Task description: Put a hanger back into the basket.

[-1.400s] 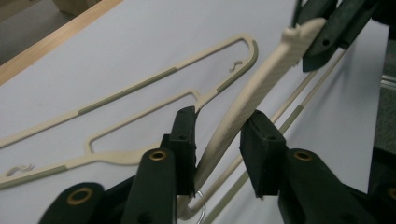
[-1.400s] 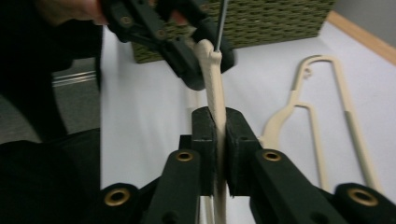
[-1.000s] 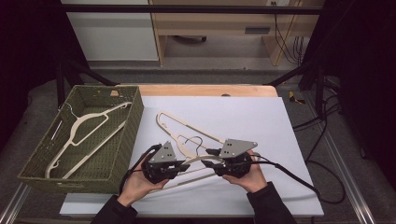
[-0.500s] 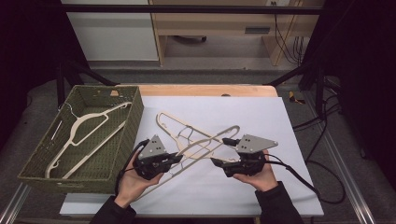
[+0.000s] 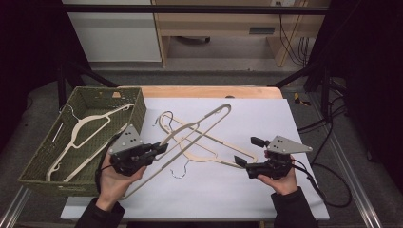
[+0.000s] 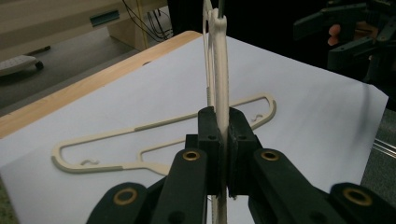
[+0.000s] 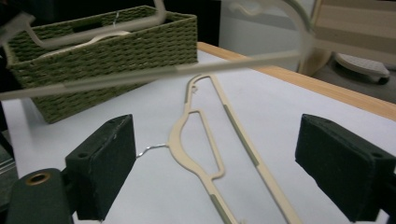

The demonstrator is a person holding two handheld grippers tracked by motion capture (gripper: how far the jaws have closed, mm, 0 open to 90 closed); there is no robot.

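Note:
My left gripper (image 5: 160, 148) is shut on a cream hanger (image 5: 197, 124) and holds it tilted above the white table sheet, its far end toward the back. In the left gripper view the jaws (image 6: 223, 137) clamp the hanger's thin bar (image 6: 219, 70) edge-on. A second cream hanger (image 5: 228, 145) lies flat on the sheet between my hands. My right gripper (image 5: 245, 151) stands open at the right, its jaws having just been opening, with nothing between its pads (image 7: 107, 158). The flat hanger (image 7: 205, 149) lies ahead of them and the lifted hanger (image 7: 163, 72) crosses blurred above.
A green woven basket (image 5: 138, 107) stands at the table's left with another cream hanger (image 5: 88, 128) inside; it also appears at the back of the right gripper view (image 7: 116, 51). A wooden table edge (image 5: 209, 91) runs along the back. Cables trail off to the right.
The right gripper has let go of the hanger, opened wide and moved right. The left gripper has lifted the hanger and swung it toward the basket side.

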